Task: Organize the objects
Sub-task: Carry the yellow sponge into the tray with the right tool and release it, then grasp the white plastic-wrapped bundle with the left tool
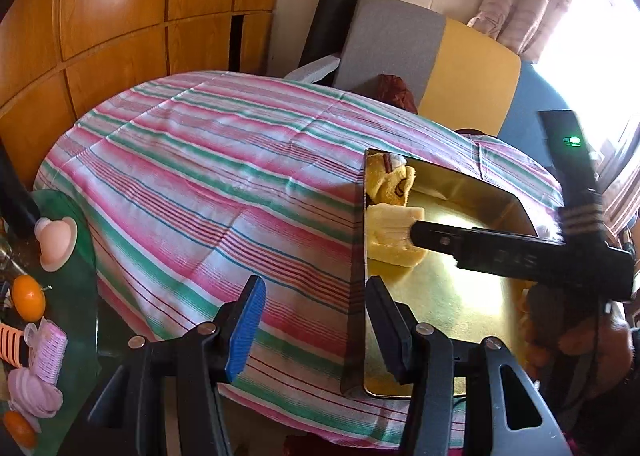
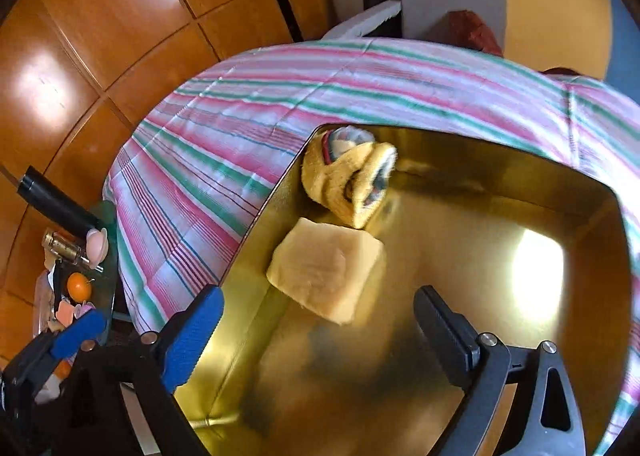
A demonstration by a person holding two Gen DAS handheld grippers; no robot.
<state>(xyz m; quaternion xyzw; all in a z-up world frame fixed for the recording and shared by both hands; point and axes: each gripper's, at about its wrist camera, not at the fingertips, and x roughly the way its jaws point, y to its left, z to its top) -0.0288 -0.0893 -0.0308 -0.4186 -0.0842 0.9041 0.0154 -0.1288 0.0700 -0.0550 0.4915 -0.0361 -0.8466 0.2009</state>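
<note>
A gold metal tin point(image 1: 452, 296) point(image 2: 460, 240) sits on the striped bedspread point(image 1: 208, 184) point(image 2: 224, 160). Inside it lie a folded pale yellow cloth point(image 1: 394, 234) point(image 2: 328, 268) and a rolled yellow patterned sock point(image 1: 390, 180) point(image 2: 350, 180) against the far wall. My right gripper point(image 2: 316, 332) is open and empty, hovering over the tin just in front of the folded cloth; it shows in the left wrist view point(image 1: 420, 234) reaching in from the right. My left gripper point(image 1: 316, 320) is open and empty at the tin's left wall.
A small green glass table point(image 1: 76, 296) point(image 2: 108, 216) at the left holds oranges point(image 1: 28, 296) point(image 2: 79, 285), pink hair rollers point(image 1: 50, 348), a pink cup-shaped item point(image 1: 56, 236) and other small things. Wooden wardrobe doors point(image 1: 120, 16) stand behind; a grey, yellow and blue sofa point(image 1: 440, 56) lies beyond the bed.
</note>
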